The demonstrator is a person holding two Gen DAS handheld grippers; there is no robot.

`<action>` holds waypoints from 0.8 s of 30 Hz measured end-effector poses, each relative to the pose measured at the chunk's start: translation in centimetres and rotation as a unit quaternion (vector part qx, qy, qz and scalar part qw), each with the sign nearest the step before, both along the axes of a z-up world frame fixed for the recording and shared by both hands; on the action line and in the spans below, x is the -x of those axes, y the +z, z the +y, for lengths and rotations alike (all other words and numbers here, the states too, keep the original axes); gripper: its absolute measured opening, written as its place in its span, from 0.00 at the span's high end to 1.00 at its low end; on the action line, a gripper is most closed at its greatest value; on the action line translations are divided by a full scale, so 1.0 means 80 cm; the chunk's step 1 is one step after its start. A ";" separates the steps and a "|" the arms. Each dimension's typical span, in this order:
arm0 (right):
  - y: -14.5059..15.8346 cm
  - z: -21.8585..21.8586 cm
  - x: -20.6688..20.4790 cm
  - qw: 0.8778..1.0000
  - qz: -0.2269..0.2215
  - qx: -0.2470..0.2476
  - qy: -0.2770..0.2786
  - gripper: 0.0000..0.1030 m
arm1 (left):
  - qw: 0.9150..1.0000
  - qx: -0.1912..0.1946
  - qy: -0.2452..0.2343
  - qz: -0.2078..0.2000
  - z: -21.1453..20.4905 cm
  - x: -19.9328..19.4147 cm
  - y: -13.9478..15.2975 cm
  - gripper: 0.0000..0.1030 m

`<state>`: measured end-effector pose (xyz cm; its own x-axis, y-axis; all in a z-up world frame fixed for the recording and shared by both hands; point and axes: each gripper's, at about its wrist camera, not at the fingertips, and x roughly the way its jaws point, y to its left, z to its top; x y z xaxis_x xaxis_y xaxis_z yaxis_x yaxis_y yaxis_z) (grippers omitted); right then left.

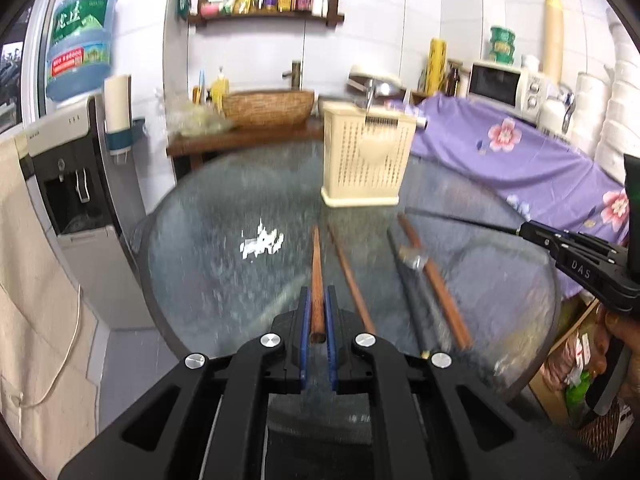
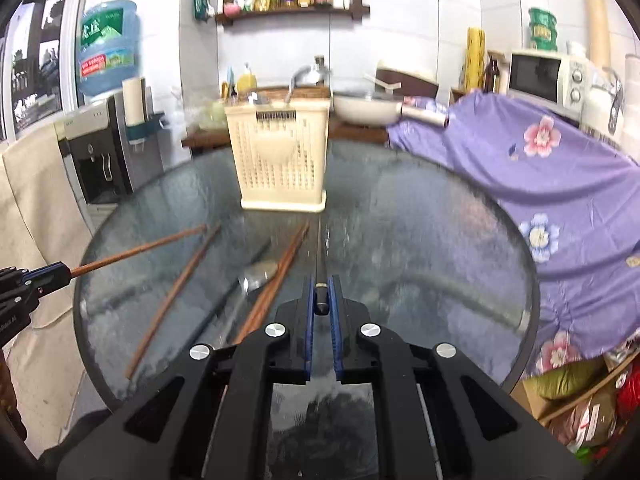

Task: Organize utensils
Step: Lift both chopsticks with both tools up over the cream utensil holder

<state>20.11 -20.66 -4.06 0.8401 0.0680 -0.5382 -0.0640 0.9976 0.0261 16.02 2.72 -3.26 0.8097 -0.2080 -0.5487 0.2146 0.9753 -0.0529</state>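
The left claw grips a brown wooden chopstick; the right claw grips a thin black chopstick. Advisable: tip each steeply before lowering into the cream perforated plastic utensil basket.

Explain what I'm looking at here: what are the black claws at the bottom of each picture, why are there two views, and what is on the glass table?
No robot: a person holds a two-finger gripper in each hand, each with a fisheye camera looking along its fingers. One picture comes from the left gripper, the other from the right gripper; each also shows the other at its edge. The left is shut on a brown chopstick, the right on a black chopstick. On the round glass table lie more brown chopsticks, one more black chopstick, and a metal spoon. A cream utensil basket stands at the far side, probably where they go.
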 end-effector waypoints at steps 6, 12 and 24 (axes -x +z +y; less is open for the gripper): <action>0.043 -0.004 -0.004 0.999 -0.043 -0.002 0.012 0.92 | 0.999 0.017 -0.007 -0.033 0.002 -0.010 0.032 0.94; 0.082 -0.009 -0.019 0.997 -0.069 -0.010 0.028 0.92 | 0.998 0.021 -0.016 -0.065 0.001 -0.020 0.061 0.94; 0.120 -0.024 -0.060 0.996 -0.059 -0.032 0.059 0.92 | 0.997 0.027 -0.048 -0.055 -0.006 -0.061 0.091 0.94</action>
